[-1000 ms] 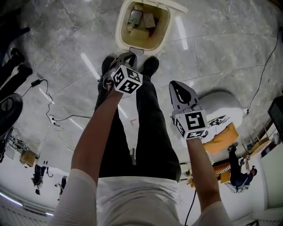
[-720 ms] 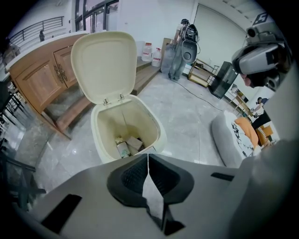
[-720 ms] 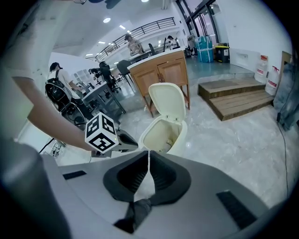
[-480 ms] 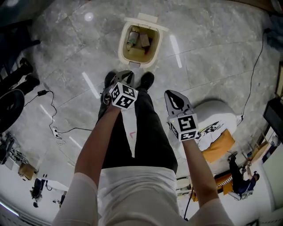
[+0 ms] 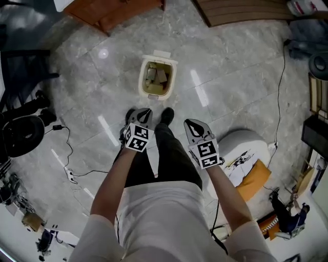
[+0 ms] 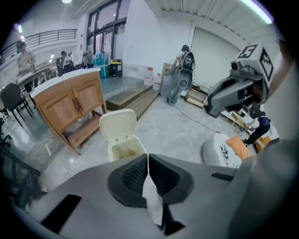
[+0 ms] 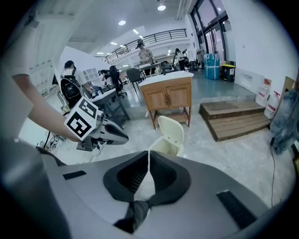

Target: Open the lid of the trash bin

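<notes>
The cream trash bin (image 5: 156,81) stands on the grey floor just beyond the person's shoes, its lid (image 5: 162,55) swung up at the far side and rubbish showing inside. In the left gripper view the bin (image 6: 127,149) sits past the jaws with the lid (image 6: 117,125) upright. My left gripper (image 5: 144,112) hovers shut over the left shoe, well short of the bin, with nothing in it. Beside it, my right gripper (image 5: 191,123) is shut and holds nothing. The right gripper view shows the bin (image 7: 163,146) ahead and the left gripper (image 7: 105,131) to its left.
A wooden cabinet (image 5: 111,12) and low wooden steps (image 5: 241,10) lie beyond the bin. A white beanbag (image 5: 247,144) with an orange cushion sits at the right. A cable and power strip (image 5: 67,173) trail at the left near a black chair (image 5: 21,134).
The head view has pulled up and back, so the bin looks smaller and farther. Both grippers have drawn back towards the body, away from the open bin.
</notes>
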{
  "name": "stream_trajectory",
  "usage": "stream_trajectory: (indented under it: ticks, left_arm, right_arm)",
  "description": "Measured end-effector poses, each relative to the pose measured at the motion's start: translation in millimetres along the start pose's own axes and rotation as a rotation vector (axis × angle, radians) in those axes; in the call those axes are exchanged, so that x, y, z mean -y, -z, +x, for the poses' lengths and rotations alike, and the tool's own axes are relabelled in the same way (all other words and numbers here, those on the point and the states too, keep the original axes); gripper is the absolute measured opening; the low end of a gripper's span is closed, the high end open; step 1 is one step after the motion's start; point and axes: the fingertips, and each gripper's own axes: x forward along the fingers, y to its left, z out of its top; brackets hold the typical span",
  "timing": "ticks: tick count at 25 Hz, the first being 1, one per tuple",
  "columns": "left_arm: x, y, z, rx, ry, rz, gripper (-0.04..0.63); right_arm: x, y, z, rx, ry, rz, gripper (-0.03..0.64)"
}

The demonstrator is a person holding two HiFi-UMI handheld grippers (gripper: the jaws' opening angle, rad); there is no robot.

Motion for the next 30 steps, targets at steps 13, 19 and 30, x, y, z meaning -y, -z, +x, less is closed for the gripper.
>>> stream_trajectory:
  ticks: [13,19,30]
  left_arm:
    - [-20.3,-73.6,-180.9,0.322,-0.064,-0.084,0.020]
    - [-44.4,-115.9,-247.3,0.451,-0.069,-0.045,0.020]
    - [-38.3,-157.2,-313.9,0.570,-0.029,0.055,0.018]
  right_arm:
    - [-39.3,-82.3,-86.0,0.170,0.024,-0.038,0.034]
    - [-43.8,-118.6,-118.1,0.249,0.114,-0.074,0.034]
    - [-59.0,-174.7,-170.9,0.386,0.220,-0.092,0.034]
